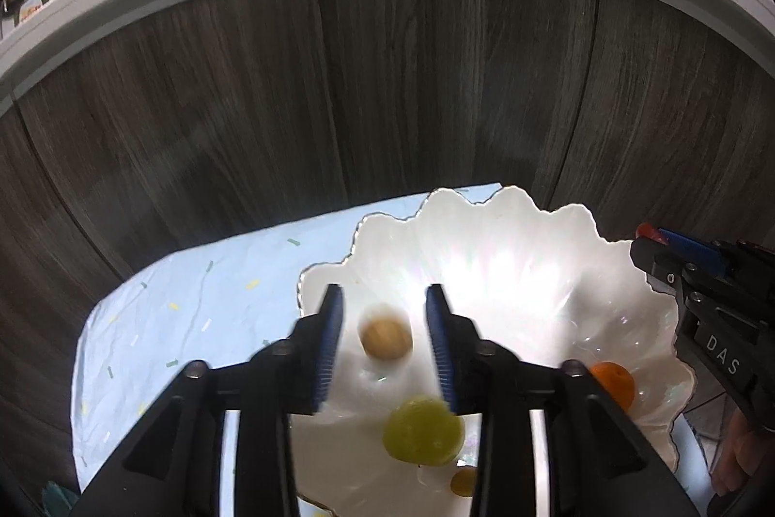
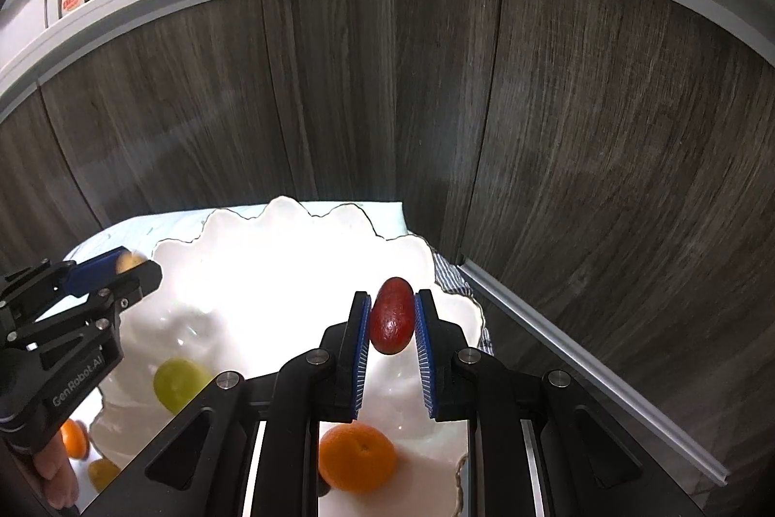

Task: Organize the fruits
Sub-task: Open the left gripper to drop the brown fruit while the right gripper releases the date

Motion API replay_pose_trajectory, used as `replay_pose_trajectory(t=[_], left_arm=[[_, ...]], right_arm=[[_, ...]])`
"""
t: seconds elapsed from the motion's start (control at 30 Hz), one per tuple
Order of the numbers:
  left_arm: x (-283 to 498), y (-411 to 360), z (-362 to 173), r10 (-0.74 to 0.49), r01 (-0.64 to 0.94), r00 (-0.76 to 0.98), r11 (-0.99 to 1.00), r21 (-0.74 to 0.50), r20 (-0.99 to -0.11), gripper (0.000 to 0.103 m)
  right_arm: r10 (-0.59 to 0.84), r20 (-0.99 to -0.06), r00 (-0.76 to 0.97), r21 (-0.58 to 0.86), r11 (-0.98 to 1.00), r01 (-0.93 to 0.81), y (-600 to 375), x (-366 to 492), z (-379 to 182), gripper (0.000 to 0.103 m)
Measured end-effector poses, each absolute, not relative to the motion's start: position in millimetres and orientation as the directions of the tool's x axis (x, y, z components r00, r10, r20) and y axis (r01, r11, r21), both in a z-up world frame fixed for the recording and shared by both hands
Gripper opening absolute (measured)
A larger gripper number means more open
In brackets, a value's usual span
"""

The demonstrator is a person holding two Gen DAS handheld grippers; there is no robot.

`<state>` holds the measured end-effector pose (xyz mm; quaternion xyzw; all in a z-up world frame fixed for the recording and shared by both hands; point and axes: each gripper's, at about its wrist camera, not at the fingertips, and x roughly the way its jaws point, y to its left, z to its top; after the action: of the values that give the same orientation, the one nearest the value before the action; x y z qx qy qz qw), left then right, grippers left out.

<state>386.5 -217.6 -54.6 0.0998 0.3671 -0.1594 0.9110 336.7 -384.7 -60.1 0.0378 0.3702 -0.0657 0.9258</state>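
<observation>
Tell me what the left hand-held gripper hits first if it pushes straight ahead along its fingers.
Probably the tan round fruit, blurred between the left hand-held gripper's open pads, then the white scalloped bowl under it. Depth is unclear: the fruit may be mid-fall.

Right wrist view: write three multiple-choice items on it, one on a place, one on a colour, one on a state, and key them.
1. Where does the green fruit lie?
A. In the white bowl
B. On the kitchen counter
C. On the floor

2. What colour is the oval fruit between the fingers of the right tool?
A. Yellow
B. Dark red
C. Blue

3. How does the right tool stand?
A. Wide open and empty
B. Shut on the oval fruit
C. Lying flat in the white bowl

Key:
1 A, the green fruit rests on the bowl's glossy inside, lower left.
2 B, its skin is a shiny dark red.
3 B, both blue pads press on its sides and it hangs above the bowl.
</observation>
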Motion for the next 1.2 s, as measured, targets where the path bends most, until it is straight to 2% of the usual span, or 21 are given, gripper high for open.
replay_pose_trajectory(t=[0.03, 0.1, 0.2, 0.4, 0.5, 1.2], left_arm=[[386, -217, -53, -0.217, 0.363, 0.682, 0.930, 0.065, -0.698, 0.040], [386, -216, -52, -0.216, 0.360, 0.682, 0.931, 0.063, -0.699, 0.043], [385, -213, -49, -0.213, 0.354, 0.688, 0.933, 0.065, -0.694, 0.049], [380, -207, -41, -0.203, 0.342, 0.701, 0.937, 0.072, -0.684, 0.061], [376, -204, -35, -0.203, 0.340, 0.709, 0.938, 0.075, -0.676, 0.062], [332, -171, 5, -0.192, 0.326, 0.755, 0.940, 0.103, -0.627, 0.062]], right_arm=[[-0.093, -0.691, 0.717, 0.021, 0.989, 0.147, -384, 337, -60, 0.022], [-0.099, -0.687, 0.720, 0.017, 0.988, 0.152, -384, 336, -59, 0.040], [-0.125, -0.671, 0.731, -0.003, 0.986, 0.165, -382, 332, -55, 0.055], [-0.138, -0.655, 0.743, -0.014, 0.985, 0.171, -378, 325, -47, 0.065], [-0.141, -0.647, 0.750, -0.011, 0.984, 0.176, -377, 322, -42, 0.068], [-0.121, -0.598, 0.793, 0.018, 0.986, 0.164, -346, 286, -7, 0.068]])
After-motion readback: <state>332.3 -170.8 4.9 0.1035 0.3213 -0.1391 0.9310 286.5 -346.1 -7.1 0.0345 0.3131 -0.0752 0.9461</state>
